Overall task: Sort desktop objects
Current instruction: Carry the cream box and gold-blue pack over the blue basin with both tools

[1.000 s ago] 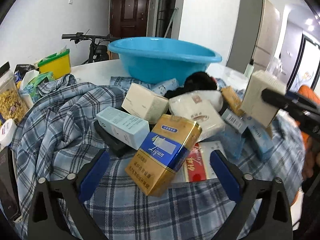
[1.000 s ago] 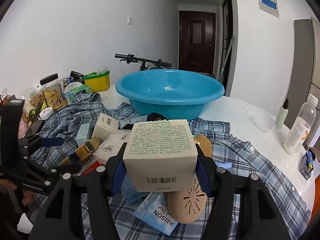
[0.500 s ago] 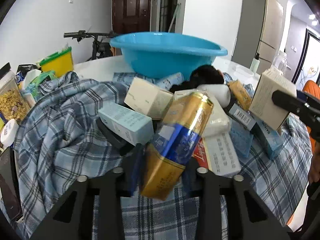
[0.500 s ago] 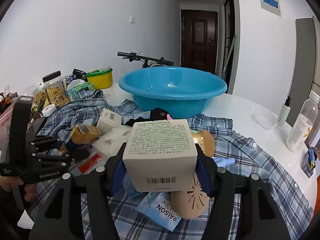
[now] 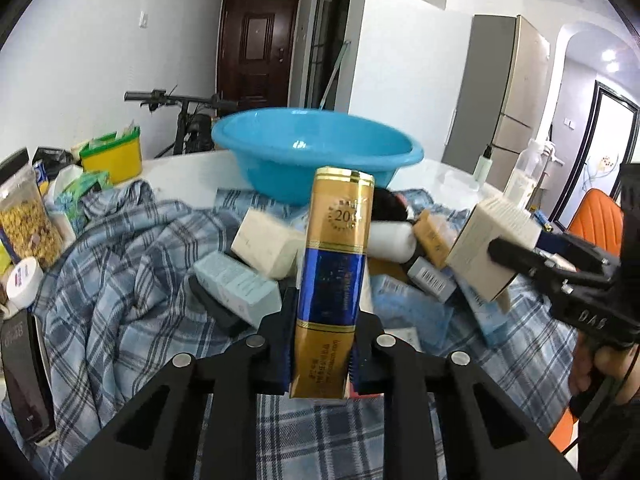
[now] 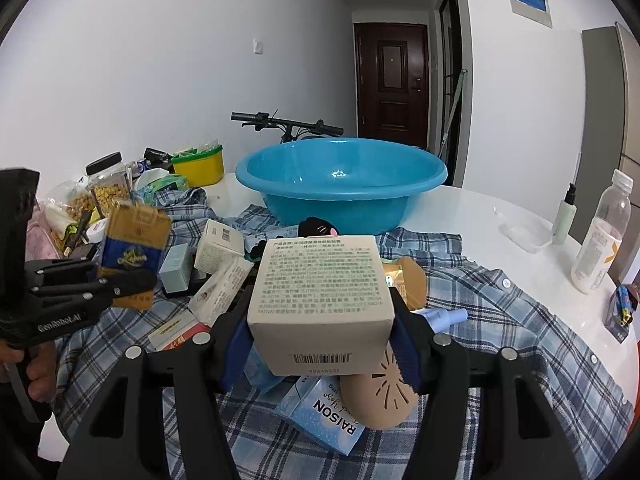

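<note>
Two grips: left fingers point(image 5: 289, 332) clenching gold-blue pack point(image 5: 334, 276); right fingers point(image 6: 236, 346) clenching cream box point(image 6: 320, 300)

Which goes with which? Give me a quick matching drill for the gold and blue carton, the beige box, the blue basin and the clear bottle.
Things:
1. gold and blue carton
2. beige box
3. blue basin
4. clear bottle

Places:
A. standing on bare white tabletop
B. clamped in right claw
C. behind the plaid shirt
D. clamped in left claw

Pairs: 1-D, 2-B, 3-C, 4-A
</note>
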### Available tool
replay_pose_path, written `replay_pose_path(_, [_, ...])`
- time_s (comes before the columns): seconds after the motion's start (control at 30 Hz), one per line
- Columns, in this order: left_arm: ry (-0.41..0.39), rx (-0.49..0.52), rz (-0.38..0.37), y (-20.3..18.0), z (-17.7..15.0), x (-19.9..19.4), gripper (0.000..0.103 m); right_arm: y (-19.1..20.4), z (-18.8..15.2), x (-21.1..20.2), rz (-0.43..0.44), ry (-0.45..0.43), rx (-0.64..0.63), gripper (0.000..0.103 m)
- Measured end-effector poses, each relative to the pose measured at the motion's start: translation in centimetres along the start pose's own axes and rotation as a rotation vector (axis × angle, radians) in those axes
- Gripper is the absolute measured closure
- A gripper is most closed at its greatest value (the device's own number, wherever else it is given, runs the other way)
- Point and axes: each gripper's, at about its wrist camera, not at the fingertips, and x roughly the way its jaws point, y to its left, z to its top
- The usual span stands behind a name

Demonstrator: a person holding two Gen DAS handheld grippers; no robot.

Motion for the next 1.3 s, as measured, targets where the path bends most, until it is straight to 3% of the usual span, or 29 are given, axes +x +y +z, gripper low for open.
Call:
replay_pose_path(0.33, [-0.058, -0.001, 0.033, -0.7, 4.4, -0.1, 0.081, -0.4, 0.5, 0.3, 0.007, -0.013, 0.017, 0.044])
replay_pose_path(0.73, [-0.109, 0.042, -0.005, -1.8, 10.4, 1.1, 0.081, -1.0, 4.0, 0.3, -0.001, -0.074, 0.004, 0.044])
replay_pose_path(1.03, [-0.149, 0.055, 0.001, -0.7, 15.2, 2.2, 0.081, -2.6, 11.4, 1.0, -0.007, -0.197, 0.007, 0.044])
replay_pose_path(1.3, [-0.175, 0.055, 0.055, 0.7, 19.3, 4.2, 0.081, -3.8, 18.7, 5.0, 0.016, -0.191, -0.012, 0.044])
